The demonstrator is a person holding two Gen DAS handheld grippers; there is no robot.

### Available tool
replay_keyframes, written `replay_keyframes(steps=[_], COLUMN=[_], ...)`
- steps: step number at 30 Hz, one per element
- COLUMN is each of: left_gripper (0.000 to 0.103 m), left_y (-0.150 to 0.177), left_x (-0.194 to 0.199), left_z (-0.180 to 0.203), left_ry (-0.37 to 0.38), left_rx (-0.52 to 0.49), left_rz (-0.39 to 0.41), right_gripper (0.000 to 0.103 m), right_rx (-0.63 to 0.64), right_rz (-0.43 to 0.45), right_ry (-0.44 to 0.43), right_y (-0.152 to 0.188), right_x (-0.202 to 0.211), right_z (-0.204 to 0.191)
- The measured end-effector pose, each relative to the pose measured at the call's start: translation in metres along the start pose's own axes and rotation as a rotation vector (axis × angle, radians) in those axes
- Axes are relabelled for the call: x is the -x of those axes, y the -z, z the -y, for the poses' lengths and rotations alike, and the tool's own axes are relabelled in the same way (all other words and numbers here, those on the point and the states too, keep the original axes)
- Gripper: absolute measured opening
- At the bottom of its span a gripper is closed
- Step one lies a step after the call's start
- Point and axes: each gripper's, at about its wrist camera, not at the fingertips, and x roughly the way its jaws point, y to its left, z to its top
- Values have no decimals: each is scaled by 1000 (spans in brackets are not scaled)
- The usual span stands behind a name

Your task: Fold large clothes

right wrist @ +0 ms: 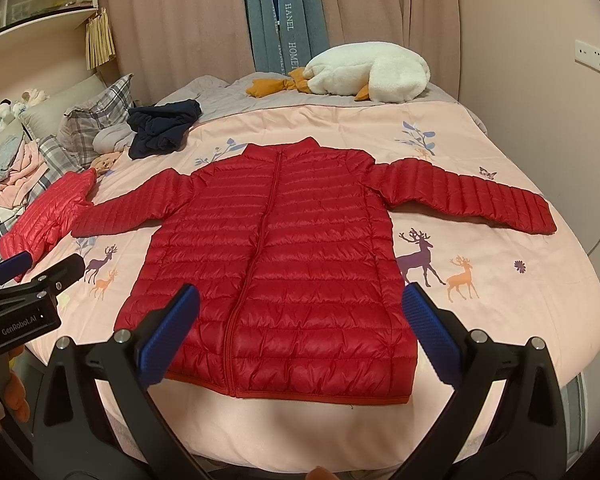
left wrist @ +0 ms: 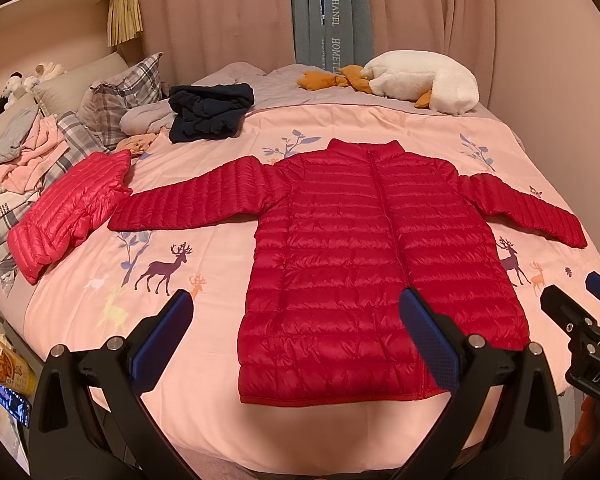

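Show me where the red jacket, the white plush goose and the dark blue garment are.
red jacket [right wrist: 284,264]: right wrist view, chest panel.
white plush goose [right wrist: 364,72]: right wrist view, body.
dark blue garment [left wrist: 210,114]: left wrist view, middle.

Glossy quilted red jacket [left wrist: 364,248] lies on a matt, smooth printed cloth bedspread [left wrist: 204,184].

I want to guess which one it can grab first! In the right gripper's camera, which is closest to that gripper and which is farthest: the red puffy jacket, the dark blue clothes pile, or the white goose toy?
1. Red puffy jacket: spread flat just ahead of the right gripper.
2. Dark blue clothes pile: farther back, on the left near the pillows.
3. White goose toy: farthest, at the bed's far edge by the curtains.
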Motion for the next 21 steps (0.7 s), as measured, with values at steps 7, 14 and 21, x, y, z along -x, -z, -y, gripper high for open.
replay_keyframes(steps=[7, 14, 21], left_gripper=[102, 102, 102], left_y=[-1, -2, -1], left_x=[1, 1, 1], left_z=[1, 3, 4], left_ry=[2, 3, 3], left_rx=[-4, -8, -8], left_rz=[1, 2, 3], right_gripper=[101, 101, 101], right_rx=[0, -1, -2], right_rz=[1, 0, -3], right_ry=[0, -1, 1], right_y=[0, -1, -1], right_x=[1, 1, 1], right_z=[0, 1, 1])
